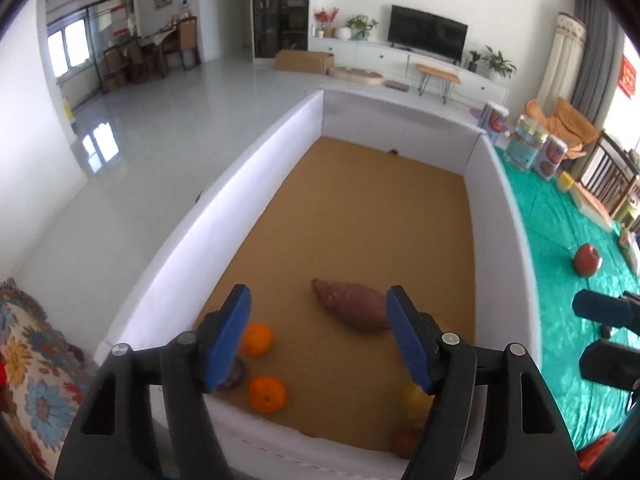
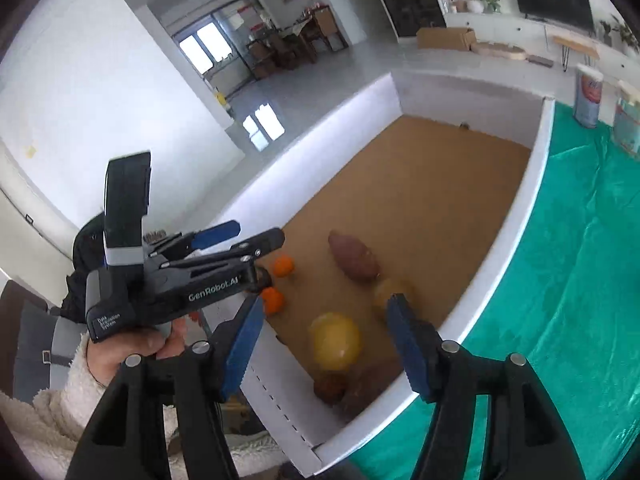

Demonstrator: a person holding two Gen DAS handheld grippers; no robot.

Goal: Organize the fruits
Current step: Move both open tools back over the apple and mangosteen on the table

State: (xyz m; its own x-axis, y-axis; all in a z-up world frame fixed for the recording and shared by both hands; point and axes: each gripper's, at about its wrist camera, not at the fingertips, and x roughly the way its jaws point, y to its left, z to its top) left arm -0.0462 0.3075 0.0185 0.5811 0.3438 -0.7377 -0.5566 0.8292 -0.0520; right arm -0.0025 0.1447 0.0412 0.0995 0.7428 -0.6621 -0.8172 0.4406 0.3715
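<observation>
We've got left gripper point(image 1: 318, 336) spread wide, nothing in it, hanging over near end of white box point(image 1: 256, 168). Right gripper point(image 2: 324, 332) also gaping, empty, over box's near right corner. Inside on cork floor point(image 1: 360, 220): sweet potato point(image 1: 350, 306) mid-floor, two oranges point(image 1: 267, 394) by near left wall, purple thing point(image 1: 236, 372) half hidden behind left finger. Yellow fruit point(image 2: 334, 340) blurry near front, brownish fruit point(image 2: 330, 388) in near right corner. Red apple point(image 1: 587, 260) sits outside on green cloth point(image 1: 560, 280), well right of box.
</observation>
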